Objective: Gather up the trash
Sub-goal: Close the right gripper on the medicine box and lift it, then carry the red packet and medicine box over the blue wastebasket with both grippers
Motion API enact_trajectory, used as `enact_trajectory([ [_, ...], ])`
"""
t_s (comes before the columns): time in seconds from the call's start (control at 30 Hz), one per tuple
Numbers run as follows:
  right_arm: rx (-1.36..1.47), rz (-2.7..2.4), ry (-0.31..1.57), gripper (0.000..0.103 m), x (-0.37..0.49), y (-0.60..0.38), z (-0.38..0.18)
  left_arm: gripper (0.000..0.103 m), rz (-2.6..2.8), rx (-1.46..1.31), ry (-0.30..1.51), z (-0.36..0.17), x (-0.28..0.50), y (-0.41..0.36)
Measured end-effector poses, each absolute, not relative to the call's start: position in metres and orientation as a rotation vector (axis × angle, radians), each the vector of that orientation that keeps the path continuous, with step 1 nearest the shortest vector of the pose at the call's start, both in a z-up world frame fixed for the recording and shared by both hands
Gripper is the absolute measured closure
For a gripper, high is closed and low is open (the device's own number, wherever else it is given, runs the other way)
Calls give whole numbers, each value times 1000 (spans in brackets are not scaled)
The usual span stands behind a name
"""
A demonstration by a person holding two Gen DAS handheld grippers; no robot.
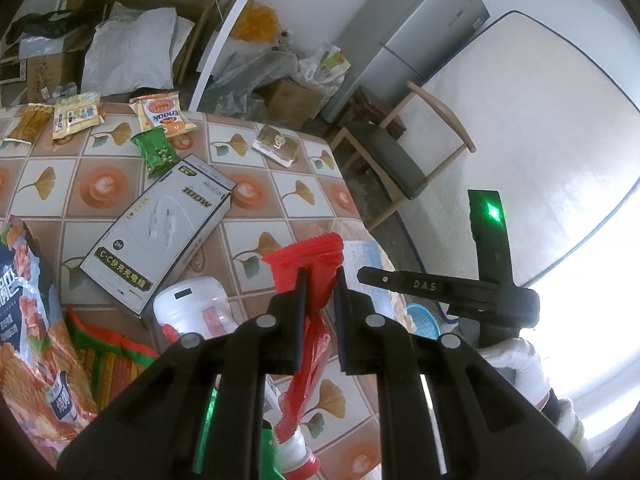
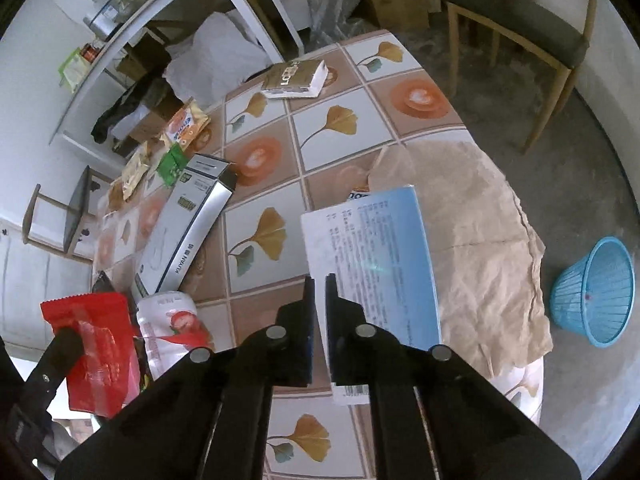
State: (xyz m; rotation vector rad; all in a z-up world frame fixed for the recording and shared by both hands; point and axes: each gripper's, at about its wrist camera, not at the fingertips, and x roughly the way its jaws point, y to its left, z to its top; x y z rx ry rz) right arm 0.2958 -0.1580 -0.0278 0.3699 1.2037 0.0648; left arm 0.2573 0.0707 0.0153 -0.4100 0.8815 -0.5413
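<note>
Left gripper (image 1: 320, 280): clamped on crinkled red plastic wrapper (image 1: 308, 264), held above the tiled table (image 1: 288, 184).
Right gripper (image 2: 319, 284): pinching pale blue printed packet (image 2: 376, 248) near table's right edge.

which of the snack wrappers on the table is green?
The small green wrapper, lying just beyond the far end of the long white cable box. Its neighbours at the table's far edge are yellow or orange.

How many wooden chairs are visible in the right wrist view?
2: one chair stands on the floor past the table's far right corner, another chair at the left edge beside the table. Others may be hidden.
</note>
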Motion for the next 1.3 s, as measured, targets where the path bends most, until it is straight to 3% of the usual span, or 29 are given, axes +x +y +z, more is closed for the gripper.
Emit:
enact_trajectory([
  [0.1, 337, 66, 1208, 37, 296, -157, -26, 92, -543, -409, 883, 15, 256, 71],
  [0.23, 168, 7, 1209, 26, 298, -153, -25, 92, -547, -407, 886, 14, 252, 70],
  [0.7, 124, 0, 1265, 25, 305, -149, -47, 92, -551, -402, 898, 11, 253, 68],
  [1.03, -59, -38, 1291, 26, 307, -127, -66, 92, -549, -397, 904, 10, 254, 69],
  [1.1, -71, -45, 1281, 34, 306, -126, -68, 92, -548, -398, 904, 10, 254, 69],
  [1.3, -4, -29, 1232, 34, 298, -136, -49, 92, -543, -394, 898, 13, 256, 72],
])
